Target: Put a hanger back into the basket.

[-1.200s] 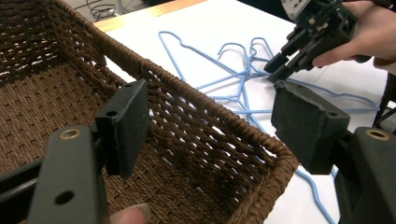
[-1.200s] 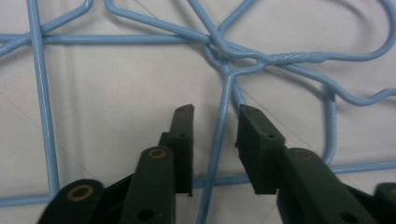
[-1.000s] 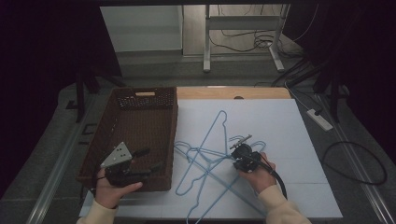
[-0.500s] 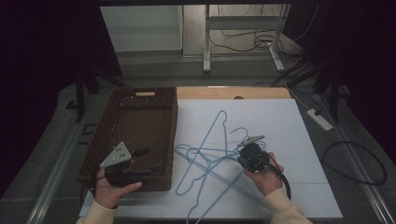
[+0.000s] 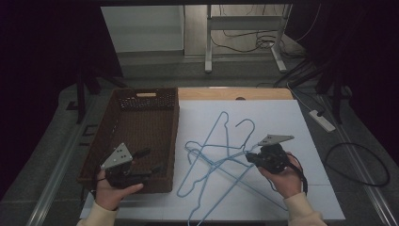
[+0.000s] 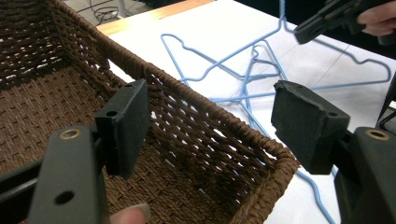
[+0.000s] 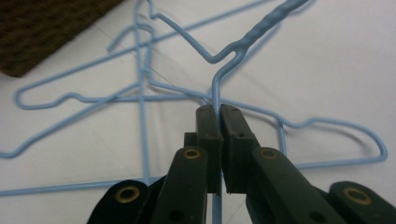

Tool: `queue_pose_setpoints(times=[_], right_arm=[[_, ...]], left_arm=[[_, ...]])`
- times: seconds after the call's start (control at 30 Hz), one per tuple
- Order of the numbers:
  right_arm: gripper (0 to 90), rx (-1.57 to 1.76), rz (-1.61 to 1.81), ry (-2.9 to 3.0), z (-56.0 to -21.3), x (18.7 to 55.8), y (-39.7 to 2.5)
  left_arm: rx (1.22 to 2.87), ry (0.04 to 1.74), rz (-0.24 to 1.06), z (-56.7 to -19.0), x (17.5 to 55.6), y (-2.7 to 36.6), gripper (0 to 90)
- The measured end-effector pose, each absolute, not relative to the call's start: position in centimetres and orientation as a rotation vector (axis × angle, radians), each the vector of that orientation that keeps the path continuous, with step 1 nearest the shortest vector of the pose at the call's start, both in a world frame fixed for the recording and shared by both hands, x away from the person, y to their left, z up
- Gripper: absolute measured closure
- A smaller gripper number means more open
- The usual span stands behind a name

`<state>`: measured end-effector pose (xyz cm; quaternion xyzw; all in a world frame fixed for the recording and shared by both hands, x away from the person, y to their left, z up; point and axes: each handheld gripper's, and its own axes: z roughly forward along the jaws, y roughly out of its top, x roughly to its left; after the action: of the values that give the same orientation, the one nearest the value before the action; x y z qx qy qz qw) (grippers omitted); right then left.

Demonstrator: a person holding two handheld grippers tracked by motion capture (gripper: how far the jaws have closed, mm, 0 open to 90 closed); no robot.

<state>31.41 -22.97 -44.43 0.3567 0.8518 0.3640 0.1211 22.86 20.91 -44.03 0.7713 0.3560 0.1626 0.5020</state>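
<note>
- Since the earlier frames the right gripper has drawn rightward across the surface, pulling the blue wire hanger it grips with it; the left gripper has stayed put.
- The right gripper is clenched on the hanger's wire just below its twisted neck, held low over the white surface by the right hand.
- The left gripper hovers released, jaws wide apart, over the near corner of the brown wicker basket.
- More blue hangers lie tangled beside the basket, crossing the held one.
</note>
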Motion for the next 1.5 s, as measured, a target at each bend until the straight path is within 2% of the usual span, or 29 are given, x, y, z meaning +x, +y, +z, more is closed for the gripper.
queue_pose_setpoints(times=[0.27, 0.6, 1.13, 1.5], right_arm=[[87.4, 0.944, 1.206, 2.469, -42.1, 30.3, -25.0], [87.5, 0.87, 1.286, 2.478, -40.8, 29.6, -26.3], [87.4, 0.805, 1.366, 2.505, -40.2, 29.4, -26.5], [87.5, 0.761, 1.388, 2.542, -40.3, 29.4, -26.0]], left_arm=[[1.871, 0.857, 0.398, -43.9, 22.9, 20.6, 29.1], [1.896, 0.826, 0.393, -43.5, 23.0, 19.1, 29.4], [1.944, 0.708, 0.368, -40.8, 25.2, 14.9, 30.0], [2.01, 0.644, 0.283, -39.8, 28.1, 11.4, 31.6]])
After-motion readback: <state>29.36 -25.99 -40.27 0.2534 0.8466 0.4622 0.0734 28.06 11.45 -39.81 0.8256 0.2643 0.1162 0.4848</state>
